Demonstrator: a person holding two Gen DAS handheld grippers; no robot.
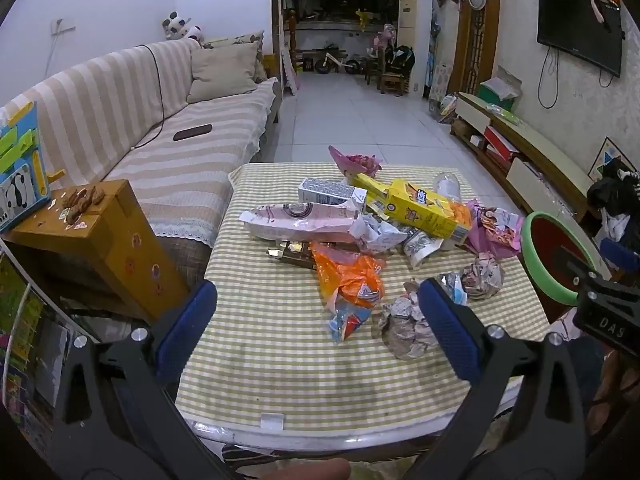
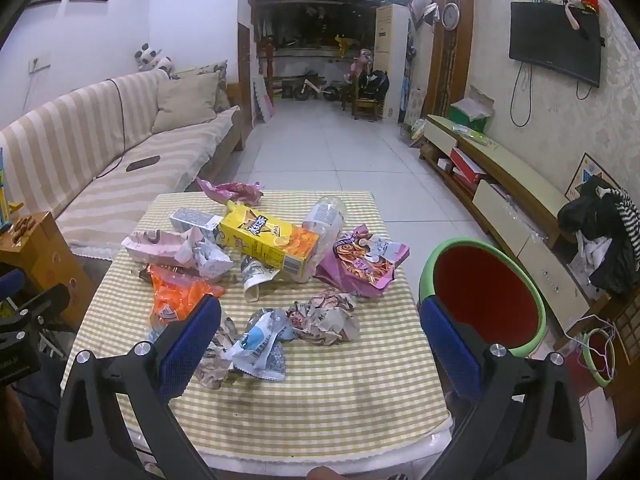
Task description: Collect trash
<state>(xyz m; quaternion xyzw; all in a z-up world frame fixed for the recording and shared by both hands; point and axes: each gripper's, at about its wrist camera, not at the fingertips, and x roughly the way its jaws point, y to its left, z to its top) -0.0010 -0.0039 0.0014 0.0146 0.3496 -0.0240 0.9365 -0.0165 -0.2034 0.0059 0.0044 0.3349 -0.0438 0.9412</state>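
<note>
A pile of trash lies on the checked table (image 1: 280, 380): a yellow carton (image 1: 428, 208), a pink wrapper (image 1: 296, 222), an orange bag (image 1: 348, 276) and crumpled paper balls (image 1: 404, 328). The same pile shows in the right wrist view, with the yellow carton (image 2: 268, 240), a paper ball (image 2: 328, 316) and a blue-white wrapper (image 2: 260, 344). A green-rimmed red bin (image 2: 484, 300) stands right of the table; it also shows in the left wrist view (image 1: 556, 256). My left gripper (image 1: 316, 324) is open and empty above the near table. My right gripper (image 2: 320, 340) is open and empty too.
A striped sofa (image 1: 160, 136) runs along the left. A wooden box (image 1: 104, 240) stands at the table's left corner. A TV cabinet (image 2: 512, 192) lines the right wall, with clothes (image 2: 604, 232) heaped on it. The tiled floor (image 2: 332, 152) stretches beyond the table.
</note>
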